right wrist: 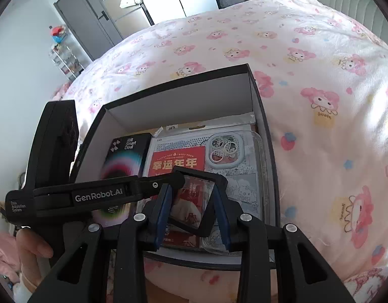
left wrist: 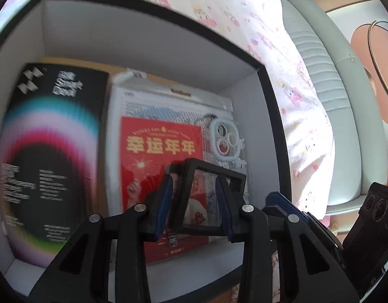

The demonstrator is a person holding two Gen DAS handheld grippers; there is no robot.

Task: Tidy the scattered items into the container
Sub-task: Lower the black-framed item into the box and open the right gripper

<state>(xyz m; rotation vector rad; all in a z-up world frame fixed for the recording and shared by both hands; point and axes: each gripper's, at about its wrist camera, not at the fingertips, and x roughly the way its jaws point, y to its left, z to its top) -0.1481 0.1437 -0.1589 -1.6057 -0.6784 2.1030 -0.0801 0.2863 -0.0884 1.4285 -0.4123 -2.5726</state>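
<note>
My left gripper and right gripper are both narrow, clamping the black-framed case together over the open box; the red card pack lies just beyond at twelve o'clock, and neither hand is nearer

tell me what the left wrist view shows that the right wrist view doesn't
Left wrist only: a round peach tabletop with a dark rim at the right edge.
Right wrist only: a grey door, a white wire shelf, a person's hand and the left gripper seen side-on.
Both: the black cardboard box with white walls, the black rainbow-ring carton, the red-card phone-case pack, the black-framed clear square case between blue pads, and the pink cartoon bedspread.
</note>
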